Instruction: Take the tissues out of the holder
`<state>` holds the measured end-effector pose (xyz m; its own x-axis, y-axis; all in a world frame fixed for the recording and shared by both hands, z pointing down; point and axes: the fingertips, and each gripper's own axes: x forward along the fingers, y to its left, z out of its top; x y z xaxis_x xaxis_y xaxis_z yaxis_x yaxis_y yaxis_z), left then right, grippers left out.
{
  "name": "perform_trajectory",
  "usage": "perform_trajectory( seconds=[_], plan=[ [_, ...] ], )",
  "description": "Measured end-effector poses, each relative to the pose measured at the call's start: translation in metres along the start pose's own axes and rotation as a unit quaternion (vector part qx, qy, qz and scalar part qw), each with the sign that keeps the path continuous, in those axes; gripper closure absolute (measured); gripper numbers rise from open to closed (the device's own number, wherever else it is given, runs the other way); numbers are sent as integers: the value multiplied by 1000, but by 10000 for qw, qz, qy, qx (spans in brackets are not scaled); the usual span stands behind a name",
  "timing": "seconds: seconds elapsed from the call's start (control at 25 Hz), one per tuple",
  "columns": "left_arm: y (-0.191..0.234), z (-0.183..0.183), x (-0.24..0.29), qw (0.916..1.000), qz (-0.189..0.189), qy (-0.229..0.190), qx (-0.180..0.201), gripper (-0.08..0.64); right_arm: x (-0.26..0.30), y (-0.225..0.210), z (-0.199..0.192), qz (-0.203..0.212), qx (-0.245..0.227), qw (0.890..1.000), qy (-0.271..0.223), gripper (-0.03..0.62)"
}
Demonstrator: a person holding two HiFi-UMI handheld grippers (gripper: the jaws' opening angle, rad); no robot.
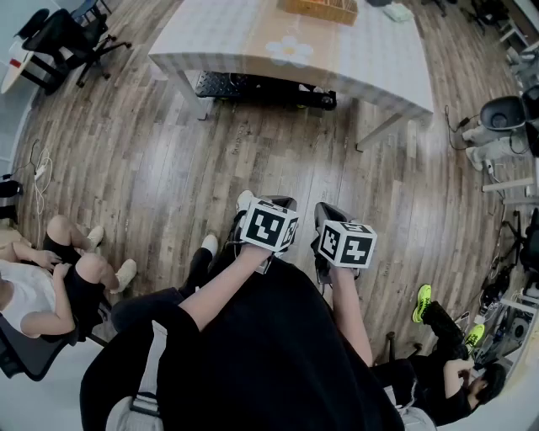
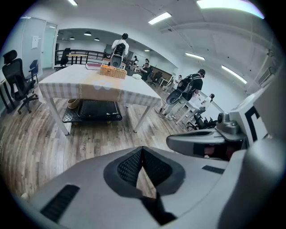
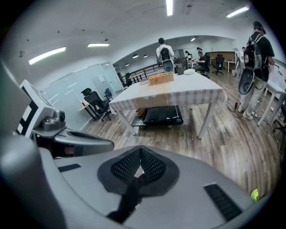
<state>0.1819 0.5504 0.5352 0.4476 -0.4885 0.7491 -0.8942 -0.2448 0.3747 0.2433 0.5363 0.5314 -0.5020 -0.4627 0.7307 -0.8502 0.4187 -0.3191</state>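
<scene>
Jaws of left gripper point(image 2: 143, 154) were seen closed, empty. Basket point(image 1: 320, 8), judged the holder, was set on table point(image 1: 219, 34), well apart; tissues not made out. Right gripper point(image 3: 141, 152) was closed, empty too. Tissues were judged soft, light, tearable: top fold to be pinched.

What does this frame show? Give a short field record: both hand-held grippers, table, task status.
left hand-held gripper: shut, empty
right hand-held gripper: shut, empty
table: far ahead across the wooden floor
wicker basket: on the table
tissues: cannot be made out
task status: not yet begun
</scene>
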Motion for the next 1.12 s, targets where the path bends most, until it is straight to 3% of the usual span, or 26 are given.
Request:
perform_trajectory(
  seconds=[0.36, 0.68, 1.12],
  plan=[
    [6, -6, -6, 9999, 141, 19, -22, 560, 2, 5, -8, 164, 9, 9999, 53, 577],
    [34, -9, -15, 9989, 293, -25, -359, 560, 22, 30, 9, 592, -109, 9982, -56, 577],
    [72, 35, -2, 9992, 208, -56, -337, 560, 51, 37, 54, 762, -228, 9966, -229, 574]
  ],
)
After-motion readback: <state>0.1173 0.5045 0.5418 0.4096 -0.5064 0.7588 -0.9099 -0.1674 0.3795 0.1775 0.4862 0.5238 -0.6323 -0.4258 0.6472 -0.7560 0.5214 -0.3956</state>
